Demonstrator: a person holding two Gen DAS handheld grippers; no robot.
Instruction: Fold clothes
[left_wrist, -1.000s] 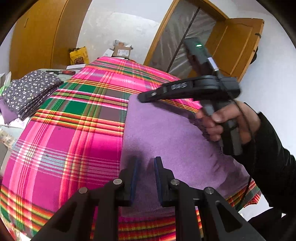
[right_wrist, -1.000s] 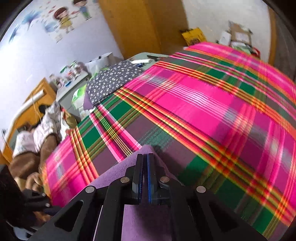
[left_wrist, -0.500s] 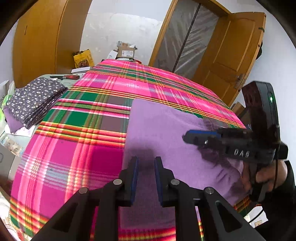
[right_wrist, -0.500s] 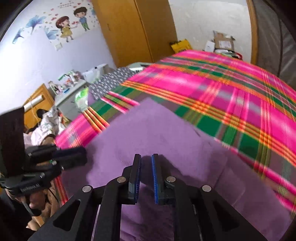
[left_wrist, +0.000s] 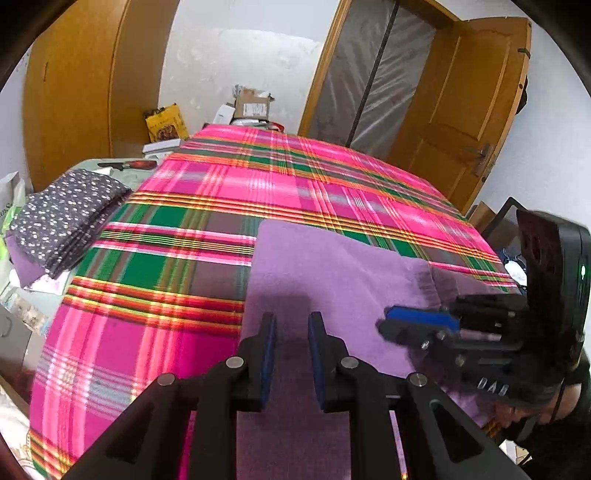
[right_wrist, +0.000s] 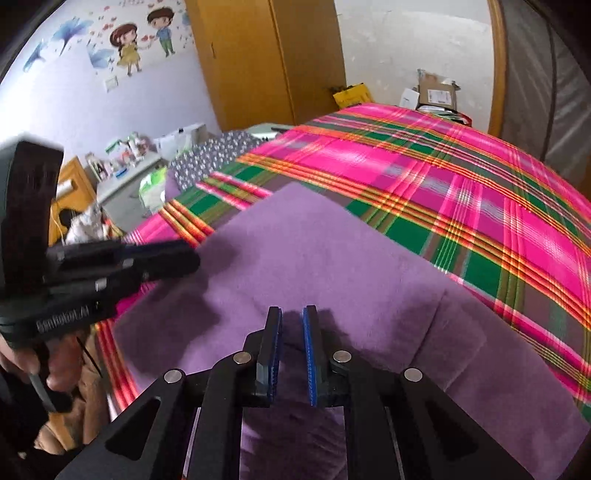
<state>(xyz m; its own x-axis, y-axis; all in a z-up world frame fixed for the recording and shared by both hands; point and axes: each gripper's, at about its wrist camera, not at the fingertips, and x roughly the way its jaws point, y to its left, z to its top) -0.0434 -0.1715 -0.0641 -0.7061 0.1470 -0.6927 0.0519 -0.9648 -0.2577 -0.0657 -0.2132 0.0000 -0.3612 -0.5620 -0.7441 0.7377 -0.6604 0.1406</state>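
Observation:
A purple cloth (left_wrist: 332, 266) lies folded flat on the pink and green plaid blanket (left_wrist: 258, 177), its far edge straight and a lower layer showing at the right. My left gripper (left_wrist: 291, 321) hovers over the cloth's near part, open, with nothing between its pads. From the right, my right gripper (left_wrist: 391, 323) reaches in low over the same cloth. In the right wrist view the right gripper (right_wrist: 292, 314) shows a narrow gap and holds nothing above the purple cloth (right_wrist: 314, 251). The left gripper (right_wrist: 184, 258) juts in from the left there.
A stack of folded dotted dark cloths (left_wrist: 66, 214) lies on a surface left of the bed. Boxes (left_wrist: 251, 107) stand beyond the bed's far end, with a wooden wardrobe (left_wrist: 74, 81) and a door (left_wrist: 461, 110) behind. A person's hand (right_wrist: 33, 365) grips the left handle.
The right gripper, shut on the cloth's edge at the far side, let go, parted its jaws and drew back to the near right. The left gripper shifted slightly.

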